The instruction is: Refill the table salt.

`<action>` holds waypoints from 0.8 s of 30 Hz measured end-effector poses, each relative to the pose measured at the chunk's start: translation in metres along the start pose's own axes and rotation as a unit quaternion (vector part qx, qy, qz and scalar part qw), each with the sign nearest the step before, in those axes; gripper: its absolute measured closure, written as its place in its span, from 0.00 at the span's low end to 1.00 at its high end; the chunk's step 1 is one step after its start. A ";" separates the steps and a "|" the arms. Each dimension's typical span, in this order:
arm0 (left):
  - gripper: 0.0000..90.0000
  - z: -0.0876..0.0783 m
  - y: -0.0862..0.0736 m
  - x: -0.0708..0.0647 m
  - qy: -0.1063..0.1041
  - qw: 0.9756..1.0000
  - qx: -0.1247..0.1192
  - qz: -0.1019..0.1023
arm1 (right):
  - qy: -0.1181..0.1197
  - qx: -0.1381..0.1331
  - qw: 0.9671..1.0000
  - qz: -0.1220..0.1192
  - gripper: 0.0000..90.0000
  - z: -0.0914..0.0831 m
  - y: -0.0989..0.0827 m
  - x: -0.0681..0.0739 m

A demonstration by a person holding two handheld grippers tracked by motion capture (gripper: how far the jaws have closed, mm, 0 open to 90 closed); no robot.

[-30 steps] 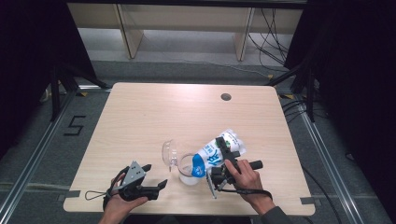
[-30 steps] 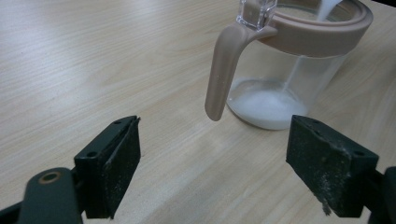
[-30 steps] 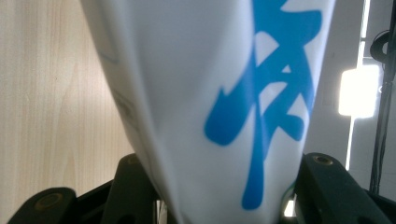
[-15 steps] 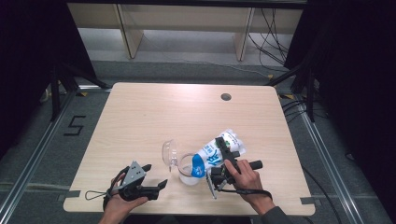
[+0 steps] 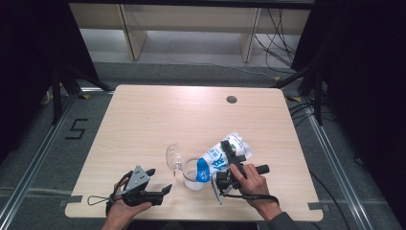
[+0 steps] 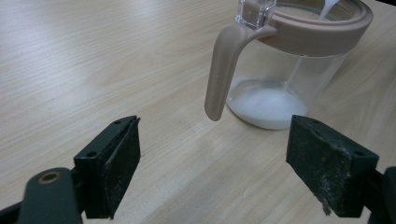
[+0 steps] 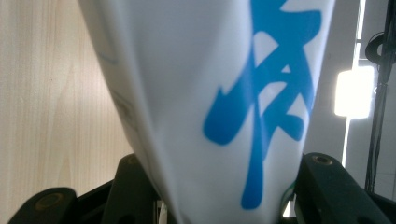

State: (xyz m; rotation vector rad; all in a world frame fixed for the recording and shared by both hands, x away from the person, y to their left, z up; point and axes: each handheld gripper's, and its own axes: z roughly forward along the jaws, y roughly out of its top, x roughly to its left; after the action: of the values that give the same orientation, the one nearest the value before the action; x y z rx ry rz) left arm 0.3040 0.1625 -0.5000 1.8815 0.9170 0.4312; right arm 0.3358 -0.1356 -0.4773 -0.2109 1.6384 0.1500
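A white pouch with blue lettering (image 5: pixel 221 155) is tilted, its blue spout end down over a clear glass jar (image 5: pixel 193 175) near the table's front edge. My right gripper (image 5: pixel 229 160) is shut on the pouch (image 7: pixel 210 102), one jaw on each side. White powder covers the jar's bottom (image 6: pixel 268 105), and a thin white stream falls inside its beige rim (image 6: pixel 322 39). The jar's hinged lid (image 5: pixel 173 156) stands open to the left. My left gripper (image 5: pixel 160 184) rests on the table left of the jar, open with nothing between its pads (image 6: pixel 116 163).
The wooden table (image 5: pixel 158 120) has a round cable hole (image 5: pixel 231 99) at the back right. Behind it stands a low shelf unit (image 5: pixel 191 28). Metal floor rails (image 5: pixel 38 158) run along both sides of the table.
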 end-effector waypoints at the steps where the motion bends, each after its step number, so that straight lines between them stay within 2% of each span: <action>1: 0.19 0.000 0.000 0.000 0.000 1.000 0.000 0.000 | -0.006 -0.006 1.000 -0.006 0.62 0.001 0.000 0.000; 4: 0.19 0.000 0.000 0.000 0.000 1.000 -0.001 0.000 | -0.003 -0.007 1.000 -0.016 0.62 0.001 0.001 -0.001; 6: 0.19 0.000 0.000 0.000 0.000 1.000 0.000 0.000 | -0.004 -0.002 1.000 0.001 0.62 0.000 0.001 0.001; 9: 0.19 -0.001 0.000 0.000 0.000 1.000 0.002 0.003 | -0.004 -0.008 1.000 -0.016 0.62 0.001 0.001 -0.001; 12: 0.19 0.000 0.000 0.000 0.000 1.000 0.000 0.000 | -0.005 -0.004 1.000 -0.010 0.63 0.001 0.001 0.001; 13: 0.19 -0.001 0.000 0.000 0.001 1.000 0.002 0.002 | -0.006 -0.006 1.000 -0.017 0.63 0.001 0.001 0.000; 17: 0.19 0.000 0.000 0.000 0.000 1.000 0.000 0.000 | -0.007 -0.004 1.000 0.001 0.63 0.001 0.001 0.002; 18: 0.19 0.000 0.000 0.000 0.000 1.000 0.003 0.004 | -0.013 -0.011 0.999 -0.028 0.63 0.001 0.001 -0.002; 19: 0.19 0.000 0.000 0.000 0.000 1.000 0.003 0.003 | -0.015 -0.014 0.999 -0.046 0.63 0.001 0.002 -0.005; 20: 0.19 0.000 0.000 0.000 0.000 1.000 0.003 0.003 | -0.014 -0.012 0.999 -0.046 0.63 0.001 0.002 -0.005; 21: 0.19 0.000 0.000 0.000 0.000 1.000 0.003 0.003 | -0.015 -0.016 0.999 -0.038 0.63 0.002 0.002 -0.004; 23: 0.19 0.000 0.000 0.000 0.000 1.000 0.002 0.002 | -0.010 -0.002 1.000 -0.006 0.63 0.001 0.001 0.001; 24: 0.19 0.000 0.000 0.000 0.000 1.000 0.002 0.002 | -0.010 -0.003 1.000 -0.006 0.63 0.001 0.001 0.001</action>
State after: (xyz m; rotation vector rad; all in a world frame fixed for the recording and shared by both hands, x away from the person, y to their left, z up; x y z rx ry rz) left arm 0.3038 0.1627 -0.4998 1.8881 0.9143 0.4319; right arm 0.3362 -0.1350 -0.4789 -0.2239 1.6160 0.1472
